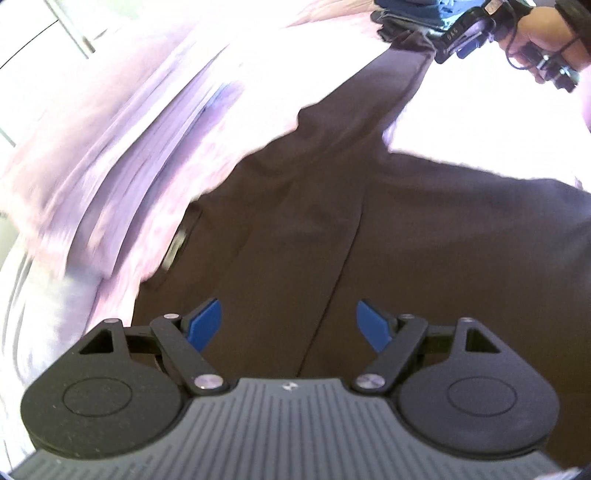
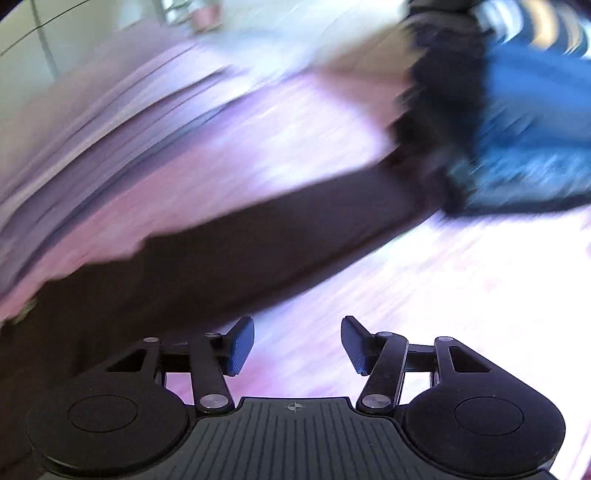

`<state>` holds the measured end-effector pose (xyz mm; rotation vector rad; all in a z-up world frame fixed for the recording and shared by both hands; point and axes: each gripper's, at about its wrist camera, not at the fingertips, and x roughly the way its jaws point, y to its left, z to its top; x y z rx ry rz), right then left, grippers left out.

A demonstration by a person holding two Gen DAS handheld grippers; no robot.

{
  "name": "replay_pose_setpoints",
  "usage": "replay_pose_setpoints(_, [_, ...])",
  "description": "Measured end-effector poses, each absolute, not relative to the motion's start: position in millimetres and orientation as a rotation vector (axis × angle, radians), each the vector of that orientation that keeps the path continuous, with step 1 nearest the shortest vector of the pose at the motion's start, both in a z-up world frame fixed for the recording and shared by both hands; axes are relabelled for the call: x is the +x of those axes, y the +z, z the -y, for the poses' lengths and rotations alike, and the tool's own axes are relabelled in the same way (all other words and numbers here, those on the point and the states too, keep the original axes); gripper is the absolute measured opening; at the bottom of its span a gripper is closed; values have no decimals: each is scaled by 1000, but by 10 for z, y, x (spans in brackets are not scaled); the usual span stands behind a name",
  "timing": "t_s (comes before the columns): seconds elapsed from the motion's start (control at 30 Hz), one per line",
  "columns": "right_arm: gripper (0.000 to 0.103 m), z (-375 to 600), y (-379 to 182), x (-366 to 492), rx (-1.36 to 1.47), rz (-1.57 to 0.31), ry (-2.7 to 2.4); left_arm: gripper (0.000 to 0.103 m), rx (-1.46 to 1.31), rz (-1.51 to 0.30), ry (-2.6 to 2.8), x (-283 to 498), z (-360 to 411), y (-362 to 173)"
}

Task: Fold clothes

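Note:
A dark brown garment (image 1: 369,240) lies spread on a pink patterned sheet (image 1: 122,140). One long narrow part of it runs away to the upper right. My left gripper (image 1: 288,314) hovers over the garment's broad part, open, with nothing between its blue pads. In the right wrist view, which is motion-blurred, the garment's narrow part (image 2: 221,266) crosses from lower left to upper right. My right gripper (image 2: 297,332) stands open over the pink sheet (image 2: 443,295) just beside that part, empty. The left wrist view shows a person's hand (image 1: 546,33) holding the right gripper at the garment's far end.
A pile of blue and dark clothes (image 2: 528,129) lies at the far end of the narrow part, also visible as blue fabric (image 1: 436,11) at the top edge. A pale floor and wall (image 1: 44,44) show beyond the sheet at the upper left.

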<state>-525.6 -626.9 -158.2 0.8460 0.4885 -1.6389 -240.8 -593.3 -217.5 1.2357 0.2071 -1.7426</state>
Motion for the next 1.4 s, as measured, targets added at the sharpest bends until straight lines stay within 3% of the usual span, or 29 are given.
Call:
replay_pose_setpoints(0.2, [56, 6867, -1714, -5999, 678, -576, -1687, 78, 1270, -234, -1756, -3149, 6440, -2275])
replay_pose_setpoints(0.5, [55, 7440, -2139, -6278, 571, -712, -1607, 78, 1333, -203, -1811, -3815, 6799, -2442])
replay_pose_setpoints(0.57, [46, 7485, -2160, -6326, 591, -711, -1611, 78, 1336, -211, -1795, -3804, 6808, -2447])
replay_pose_setpoints(0.6, [22, 7504, -2161, -6342, 599, -710, -1609, 78, 1338, -216, -1785, -3792, 6794, -2446])
replay_pose_setpoints(0.63, [4, 7516, -2137, -6336, 597, -704, -1606, 78, 1339, -219, -1776, -3779, 6774, -2445])
replay_pose_setpoints(0.77, [3, 7508, -1948, -6212, 555, -666, -1579, 78, 1332, -224, -1741, -3634, 6622, -2407])
replay_pose_setpoints(0.97, [3, 7278, -1374, -5360, 411, -559, -1418, 78, 1268, -261, -1674, -3267, 6217, -2311])
replay_pose_setpoints(1.23, [3, 6456, -459, -3209, 147, -382, -1068, 78, 1180, -327, -1554, -2325, 5310, -2114])
replay_pose_setpoints(1.4, [3, 5614, -516, -1756, 67, -366, -813, 78, 1172, -396, -1431, -1581, 4617, -2043])
